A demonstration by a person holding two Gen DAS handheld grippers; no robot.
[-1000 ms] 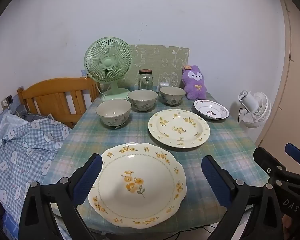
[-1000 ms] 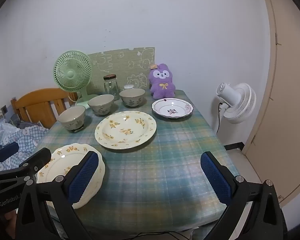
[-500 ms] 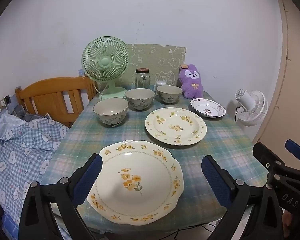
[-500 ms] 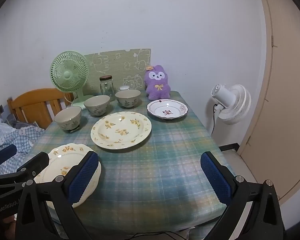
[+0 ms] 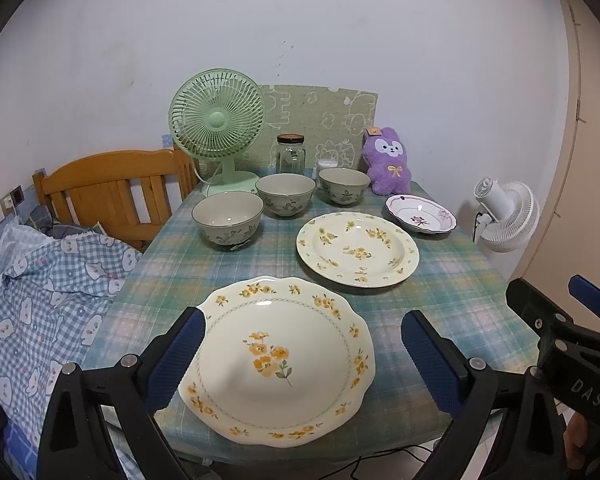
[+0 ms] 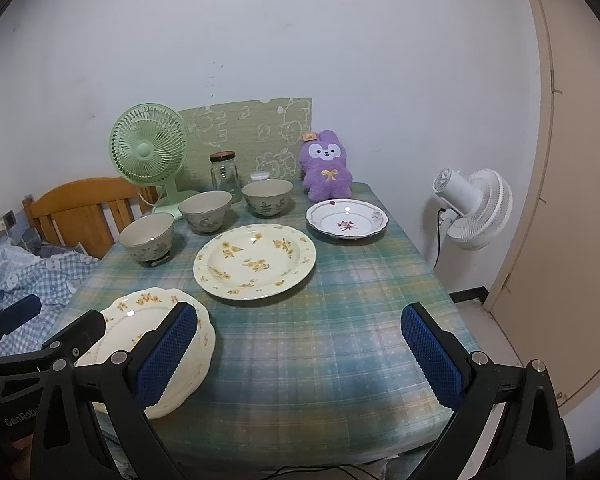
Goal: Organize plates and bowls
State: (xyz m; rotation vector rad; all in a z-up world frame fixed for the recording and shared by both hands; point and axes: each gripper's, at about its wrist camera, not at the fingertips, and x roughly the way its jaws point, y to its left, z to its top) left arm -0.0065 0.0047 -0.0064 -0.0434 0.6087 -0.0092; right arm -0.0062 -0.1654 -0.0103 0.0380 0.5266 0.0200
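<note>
At six o'clock on the bench (image 5: 452, 280), hard against the near edge, lies the scalloped plate (image 5: 280, 360), and the left tool (image 5: 300, 356) hangs over it with its jaws wide and nothing in them. The right tool (image 6: 300, 356) is wide and empty too, over bare cloth at five o'clock. Nothing looks stacked yet.

A sound first step, as I judge it, is to lift this plate by its rim at nine o'clock, one finger under the lip, and carry it flat. Its near rim seems to sit at or just past the bench edge, so a push toward six o'clock could tip it off; work inward, toward twelve.

The round plate (image 5: 358, 249) sits at centre, the small dish (image 5: 420, 214) at two o'clock, and three bowls (image 5: 228, 216) run from ten to twelve. Behind them a green fan (image 5: 217, 120), a jar (image 5: 291, 154) and a plush toy (image 5: 388, 166) crowd the far edge. The roomiest stretch is the cloth from three to five o'clock.
</note>
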